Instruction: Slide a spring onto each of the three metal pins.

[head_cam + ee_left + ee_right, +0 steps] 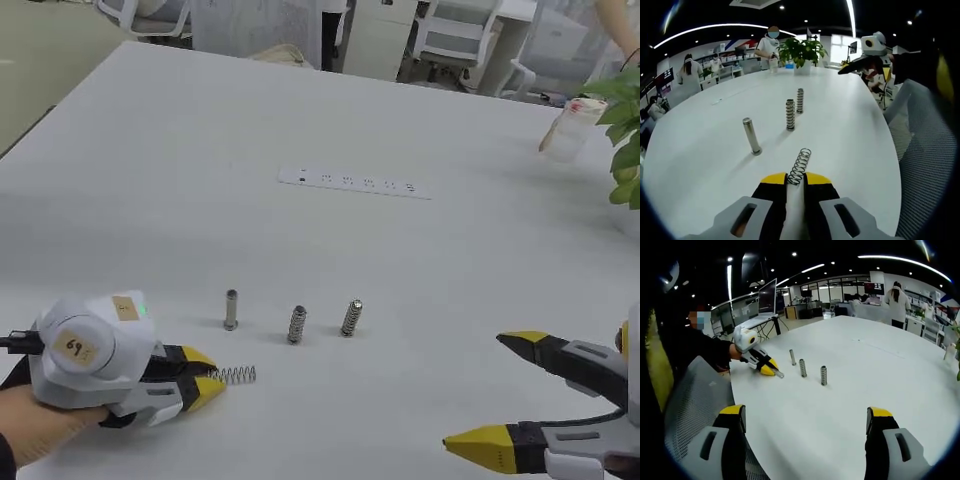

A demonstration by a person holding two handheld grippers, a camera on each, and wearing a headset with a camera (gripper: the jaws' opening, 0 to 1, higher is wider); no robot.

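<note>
Three upright metal pins stand in a row on the white table. The left pin [231, 309] [751, 135] [792, 357] is bare. The middle pin [297, 324] [790, 114] [802, 367] and the right pin [351, 317] [800, 100] [823, 375] each carry a spring. My left gripper [208, 378] [795, 178] is shut on one end of a loose spring [237, 375] [799, 165], which points out toward the pins, just short of the bare one. My right gripper [500, 390] [805, 421] hovers open at the lower right, holding nothing.
A white power strip [353, 183] lies flat across the table's middle. A cup-like container [570, 128] and a green plant [625, 130] stand at the far right. Office chairs line the far edge, and people stand in the room beyond.
</note>
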